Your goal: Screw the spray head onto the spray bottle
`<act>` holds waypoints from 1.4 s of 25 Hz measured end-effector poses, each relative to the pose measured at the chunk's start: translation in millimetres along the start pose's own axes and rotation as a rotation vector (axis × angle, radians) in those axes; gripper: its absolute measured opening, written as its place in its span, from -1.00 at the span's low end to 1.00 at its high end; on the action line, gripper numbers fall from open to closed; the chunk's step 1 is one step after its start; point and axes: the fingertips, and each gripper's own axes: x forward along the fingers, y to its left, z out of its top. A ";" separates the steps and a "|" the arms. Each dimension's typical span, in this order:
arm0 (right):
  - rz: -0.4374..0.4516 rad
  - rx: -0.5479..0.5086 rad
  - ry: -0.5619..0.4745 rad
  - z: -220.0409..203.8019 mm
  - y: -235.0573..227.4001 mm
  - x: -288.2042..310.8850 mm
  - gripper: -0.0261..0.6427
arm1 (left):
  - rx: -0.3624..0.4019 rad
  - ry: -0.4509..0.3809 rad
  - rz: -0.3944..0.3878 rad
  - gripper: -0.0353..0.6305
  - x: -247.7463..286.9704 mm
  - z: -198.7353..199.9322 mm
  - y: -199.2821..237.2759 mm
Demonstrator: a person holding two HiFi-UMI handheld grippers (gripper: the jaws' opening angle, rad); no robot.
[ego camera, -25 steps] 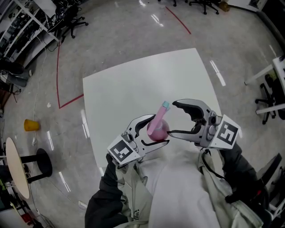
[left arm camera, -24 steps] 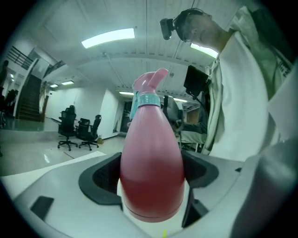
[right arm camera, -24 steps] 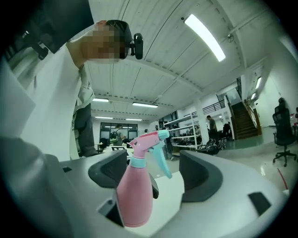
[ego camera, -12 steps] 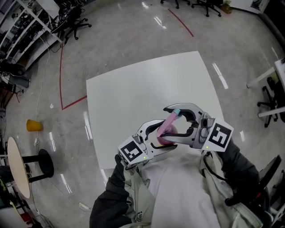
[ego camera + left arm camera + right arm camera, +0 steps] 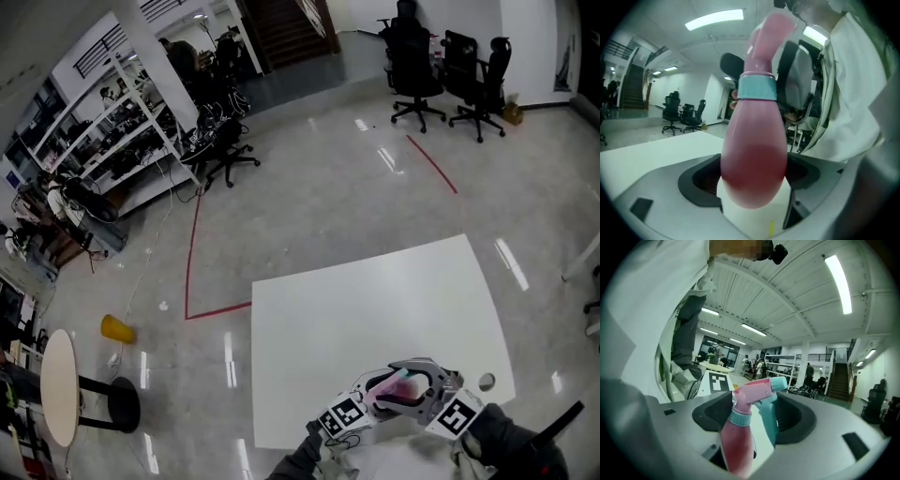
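My left gripper is clamped on the body of the pink spray bottle, at five o'clock in the head view, near the white table's front edge. My right gripper has just been closing, its jaws still wide around the spray head, with no squeeze visible.

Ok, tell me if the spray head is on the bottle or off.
On: the spray head sits on the bottle at its teal collar. Tightness: cannot tell.
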 end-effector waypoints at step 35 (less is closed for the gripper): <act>-0.660 0.134 -0.059 -76.9 -131.7 -42.6 -0.23 | -0.302 -0.291 0.673 -0.30 -79.4 17.4 107.2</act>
